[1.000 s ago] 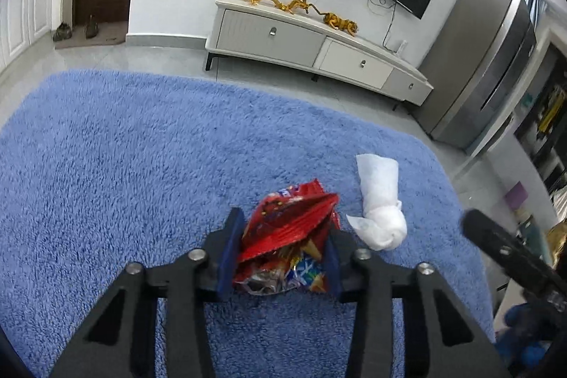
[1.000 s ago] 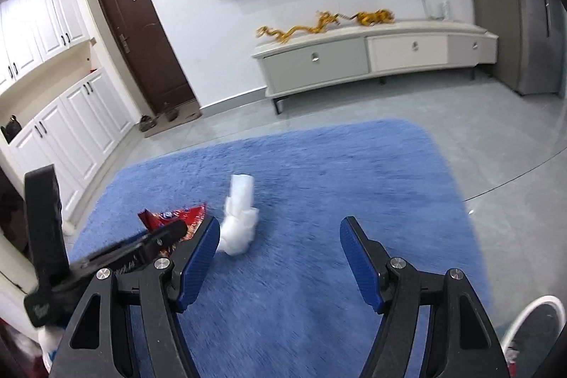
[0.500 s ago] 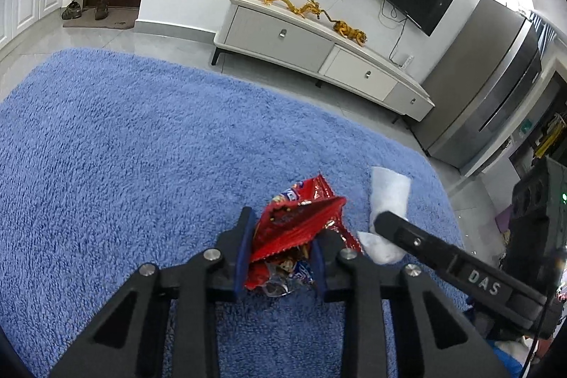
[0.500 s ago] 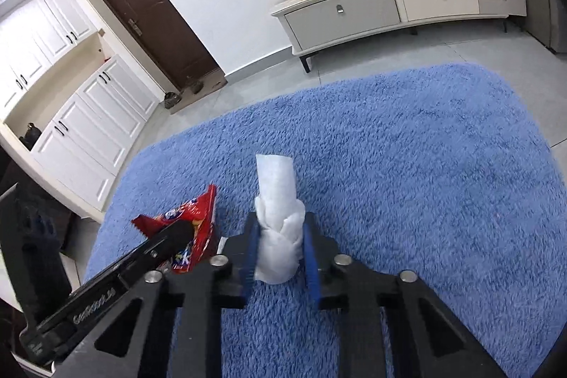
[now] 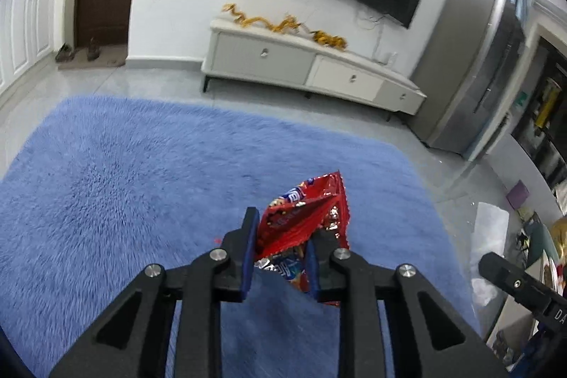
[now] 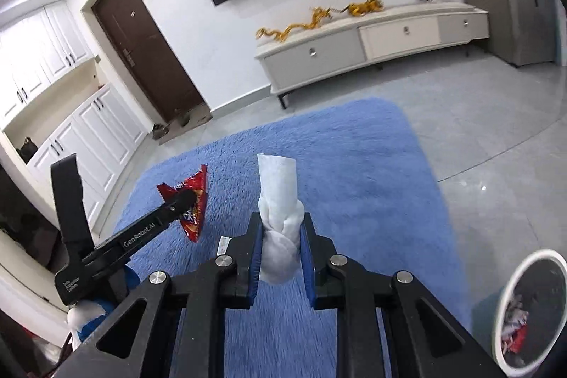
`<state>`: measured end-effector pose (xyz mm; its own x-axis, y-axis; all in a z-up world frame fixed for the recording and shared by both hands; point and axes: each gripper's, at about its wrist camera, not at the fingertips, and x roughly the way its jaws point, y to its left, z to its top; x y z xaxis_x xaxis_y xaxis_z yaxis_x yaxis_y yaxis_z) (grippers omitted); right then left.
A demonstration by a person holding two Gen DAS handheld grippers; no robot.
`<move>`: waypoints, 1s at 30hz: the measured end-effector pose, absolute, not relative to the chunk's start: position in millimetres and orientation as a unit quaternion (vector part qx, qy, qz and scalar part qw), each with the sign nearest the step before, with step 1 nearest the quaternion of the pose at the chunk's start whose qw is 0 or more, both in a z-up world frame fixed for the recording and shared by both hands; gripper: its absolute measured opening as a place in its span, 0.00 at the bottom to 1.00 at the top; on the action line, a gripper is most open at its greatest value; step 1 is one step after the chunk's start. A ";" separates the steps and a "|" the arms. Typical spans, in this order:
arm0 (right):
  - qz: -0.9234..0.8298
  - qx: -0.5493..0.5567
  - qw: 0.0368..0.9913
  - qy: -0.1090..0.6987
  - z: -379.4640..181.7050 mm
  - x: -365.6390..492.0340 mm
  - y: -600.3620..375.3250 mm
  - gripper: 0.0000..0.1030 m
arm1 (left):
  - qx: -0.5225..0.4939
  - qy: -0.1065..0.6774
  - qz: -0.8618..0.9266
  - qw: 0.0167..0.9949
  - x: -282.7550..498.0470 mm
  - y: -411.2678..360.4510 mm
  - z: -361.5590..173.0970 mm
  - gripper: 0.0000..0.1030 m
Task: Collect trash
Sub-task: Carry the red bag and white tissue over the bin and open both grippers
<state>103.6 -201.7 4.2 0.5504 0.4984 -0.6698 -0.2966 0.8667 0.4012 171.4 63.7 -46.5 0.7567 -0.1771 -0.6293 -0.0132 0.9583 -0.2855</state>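
Observation:
A crumpled red snack wrapper (image 5: 308, 201) sits between the blue pads of my left gripper (image 5: 283, 232), whose jaws are closing on it and pressing it; it hangs above the blue rug (image 5: 124, 183). In the right wrist view, my right gripper (image 6: 281, 222) is shut on a twisted white tissue (image 6: 278, 179) that sticks up past the fingertips, off the rug (image 6: 354, 165). The left gripper (image 6: 184, 199) with the wrapper (image 6: 198, 186) shows to the left of it. The right gripper's tip (image 5: 496, 266) shows at the lower right of the left wrist view.
A white-rimmed bin (image 6: 538, 253) holding several scraps stands at the lower right off the rug. A small white scrap (image 6: 223, 245) lies on the rug by the right gripper. A low TV cabinet (image 5: 283, 66) lines the far wall; grey tile floor surrounds the rug.
The right gripper came in over the tissue, shut on it and lifted it. The left gripper squeezed tighter on the wrapper and raised it off the rug.

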 end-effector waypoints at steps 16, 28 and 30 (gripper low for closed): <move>0.176 0.136 0.905 0.364 53.1 0.0 -264.8 0.18 | -0.113 0.290 -0.115 0.943 31.2 -2.2 20.2 0.20; 0.075 0.164 0.927 0.330 54.4 -34.2 -362.1 0.18 | -0.072 0.302 -0.195 0.930 17.3 -104.1 44.4 0.20; 0.041 0.166 0.929 0.327 49.2 -36.5 -386.6 0.18 | -0.059 0.309 -0.210 0.926 20.0 -129.4 43.6 0.20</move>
<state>-36.5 -386.6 49.2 0.7827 0.1841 -0.5946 0.0327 0.9418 0.3346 20.0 -129.4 43.6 0.7210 -0.4249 -0.5474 0.3520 0.9050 -0.2390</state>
